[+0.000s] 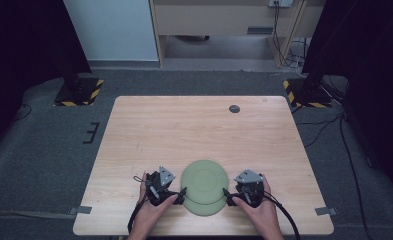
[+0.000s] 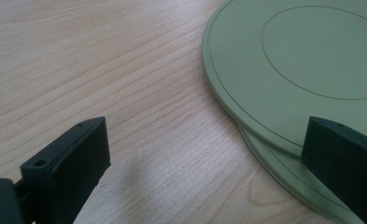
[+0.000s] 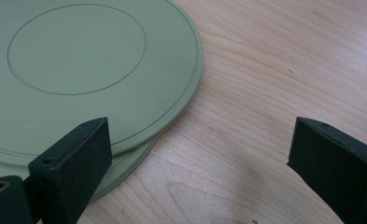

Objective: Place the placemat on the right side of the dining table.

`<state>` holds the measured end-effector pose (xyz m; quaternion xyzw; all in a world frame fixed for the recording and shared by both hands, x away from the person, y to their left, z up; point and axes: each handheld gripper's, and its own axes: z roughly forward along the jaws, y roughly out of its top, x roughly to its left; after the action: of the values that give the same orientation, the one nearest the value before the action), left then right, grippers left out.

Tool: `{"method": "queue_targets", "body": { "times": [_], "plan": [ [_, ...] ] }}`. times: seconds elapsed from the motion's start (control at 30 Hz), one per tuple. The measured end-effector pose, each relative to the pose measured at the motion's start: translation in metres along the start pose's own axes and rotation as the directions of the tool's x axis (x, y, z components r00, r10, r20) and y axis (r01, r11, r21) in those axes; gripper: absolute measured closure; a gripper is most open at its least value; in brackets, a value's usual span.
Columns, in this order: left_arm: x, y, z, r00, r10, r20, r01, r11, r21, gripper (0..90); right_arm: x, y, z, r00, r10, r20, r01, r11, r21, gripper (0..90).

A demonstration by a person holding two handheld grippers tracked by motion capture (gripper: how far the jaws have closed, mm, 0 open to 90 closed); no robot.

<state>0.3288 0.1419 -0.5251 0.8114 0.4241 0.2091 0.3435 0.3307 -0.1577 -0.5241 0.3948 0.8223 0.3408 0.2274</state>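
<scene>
Two flat pale green plates lie stacked near the table's front edge, the top plate (image 1: 204, 180) (image 2: 302, 60) (image 3: 78, 60) shifted a little away from the lower plate (image 1: 206, 207) (image 2: 284, 177) (image 3: 130, 165). My left gripper (image 1: 176, 195) (image 2: 204, 163) sits at the stack's left rim, open, its right jaw over the plates' edge. At the right rim my right gripper (image 1: 230, 196) (image 3: 200, 158) is open too, its left jaw over the plates' edge. Neither holds anything.
The wooden table (image 1: 194, 130) carries a small dark round disc (image 1: 234, 108) near its far edge. Grey carpet surrounds the table, with black stand bases (image 1: 79, 90) at the back left and right.
</scene>
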Motion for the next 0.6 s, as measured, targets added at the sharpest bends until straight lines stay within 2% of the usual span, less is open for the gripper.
{"method": "queue_targets", "body": {
  "times": [0.23, 0.3, 0.6],
  "plan": [
    [-0.0032, -0.0015, -0.0013, 0.9998, 0.021, 0.002, -0.021, 0.9997, 0.011, 2.7, 0.0042, -0.0022, -0.0025, 0.9997, -0.009, -0.025, 0.009, 1.0, 0.0, 7.3],
    [-0.0027, -0.0011, -0.0007, 0.9998, 0.018, 0.002, -0.018, 0.9998, 0.01, 1.7, 0.0049, -0.0017, -0.002, 0.9998, -0.015, -0.016, 0.015, 1.0, 0.002, 6.3],
    [-0.0005, 0.0004, 0.0027, 0.9999, -0.003, -0.014, 0.003, 1.0, 0.001, 1.2, 0.002, 0.0014, 0.0026, 0.9999, 0.011, 0.001, -0.011, 1.0, -0.004, 5.4]
  ]
}}
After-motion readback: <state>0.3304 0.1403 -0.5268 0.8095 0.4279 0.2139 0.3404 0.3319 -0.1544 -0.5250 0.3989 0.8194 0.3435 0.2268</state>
